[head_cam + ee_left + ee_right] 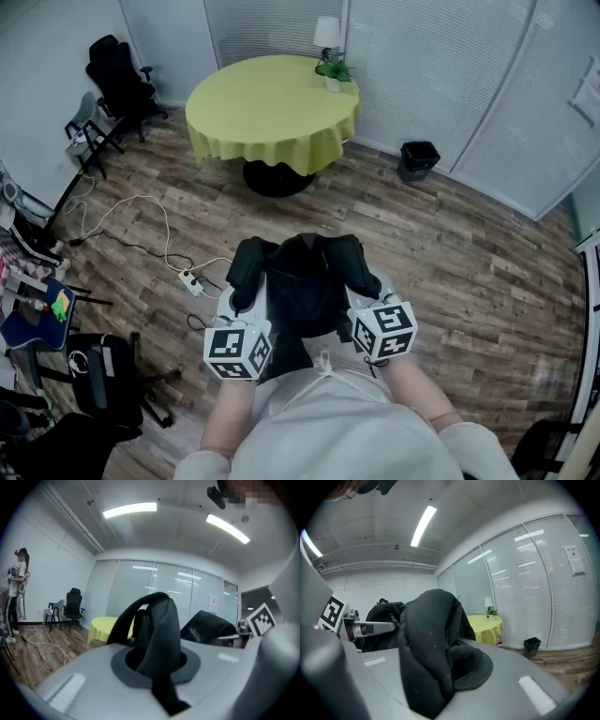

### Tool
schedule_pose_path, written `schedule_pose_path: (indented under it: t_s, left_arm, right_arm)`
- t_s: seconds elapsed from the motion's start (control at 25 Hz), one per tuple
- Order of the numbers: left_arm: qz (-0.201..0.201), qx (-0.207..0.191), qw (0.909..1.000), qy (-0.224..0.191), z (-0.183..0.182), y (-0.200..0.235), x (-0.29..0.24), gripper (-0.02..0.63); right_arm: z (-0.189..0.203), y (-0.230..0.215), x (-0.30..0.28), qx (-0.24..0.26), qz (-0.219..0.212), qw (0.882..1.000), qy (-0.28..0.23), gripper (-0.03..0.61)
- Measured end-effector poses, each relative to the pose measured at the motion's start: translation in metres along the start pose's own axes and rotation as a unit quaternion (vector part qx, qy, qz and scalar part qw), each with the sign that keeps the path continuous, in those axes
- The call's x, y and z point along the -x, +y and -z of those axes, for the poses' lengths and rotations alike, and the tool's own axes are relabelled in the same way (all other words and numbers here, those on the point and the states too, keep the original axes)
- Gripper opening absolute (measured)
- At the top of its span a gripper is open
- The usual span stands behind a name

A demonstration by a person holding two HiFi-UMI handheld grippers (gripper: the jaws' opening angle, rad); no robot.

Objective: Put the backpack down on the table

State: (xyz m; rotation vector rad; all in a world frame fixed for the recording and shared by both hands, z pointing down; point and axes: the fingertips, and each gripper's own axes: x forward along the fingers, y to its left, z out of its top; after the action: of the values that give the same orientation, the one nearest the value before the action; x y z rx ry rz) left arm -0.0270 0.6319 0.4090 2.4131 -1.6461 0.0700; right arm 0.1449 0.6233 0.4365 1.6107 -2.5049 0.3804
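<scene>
Holding backpack (302, 281) off the floor (450, 253); my left gripper (154, 660) fingers clamped on one strap (159, 620), right gripper (440, 667) on the other. Yellow-clothed surface (272, 103) well ahead.

Backpack (216, 622) label (196, 633): white print, too small to read.
Notice (574, 558) on glass wall (525, 597): print illegible.
Readable text: none.
</scene>
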Motion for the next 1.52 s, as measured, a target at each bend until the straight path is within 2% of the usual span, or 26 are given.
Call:
schedule_pose_path:
  t_s: [0.52, 0.84, 1.16, 1.52]
  left_arm:
    - [0.003, 0.005, 1.0, 0.006, 0.004, 0.01, -0.01, 0.031]
    - [0.01, 0.009, 0.9997, 0.02, 0.005, 0.024, -0.046, 0.031]
    - [0.014, 0.013, 0.9993, 0.033, -0.009, 0.07, -0.12, 0.031]
    - [0.024, 0.018, 0.999, 0.032, -0.053, 0.141, -0.234, 0.031]
  right_arm:
    - [0.004, -0.001, -0.013, -0.012, 0.005, 1.0, 0.003, 0.031]
    - [0.002, -0.017, -0.046, -0.023, 0.007, 1.0, 0.013, 0.031]
    - [-0.017, -0.036, -0.127, -0.026, 0.006, 0.999, 0.024, 0.031]
    - [-0.071, -0.062, -0.255, -0.019, 0.01, 0.999, 0.025, 0.031]
